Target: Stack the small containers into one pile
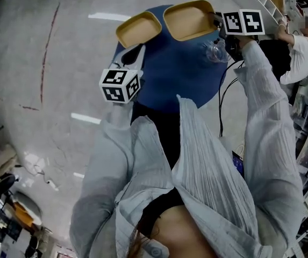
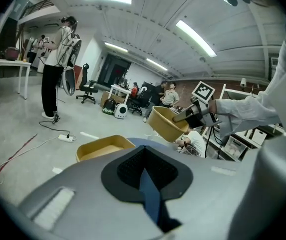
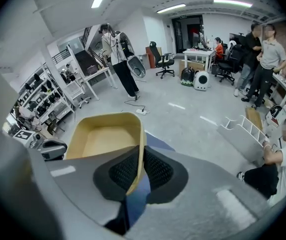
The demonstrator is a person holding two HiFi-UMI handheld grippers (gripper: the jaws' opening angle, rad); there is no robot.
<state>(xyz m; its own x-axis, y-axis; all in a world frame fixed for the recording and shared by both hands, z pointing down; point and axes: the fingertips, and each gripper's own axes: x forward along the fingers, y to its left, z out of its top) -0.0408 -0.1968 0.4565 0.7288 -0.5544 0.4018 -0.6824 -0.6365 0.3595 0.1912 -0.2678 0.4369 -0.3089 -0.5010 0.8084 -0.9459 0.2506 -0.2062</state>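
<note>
The head view looks steeply down from above the person onto the round blue table, which sits in the upper middle of the frame. The person's shirt fills the lower half.

The left gripper view sits low behind the left gripper and faces level across the table into the room.

The right gripper view looks along the right gripper, very near the raised container that fills its centre left.

All three views share the table and that container. The left gripper view also catches the right gripper right of centre, and the other container close at lower left.
</note>
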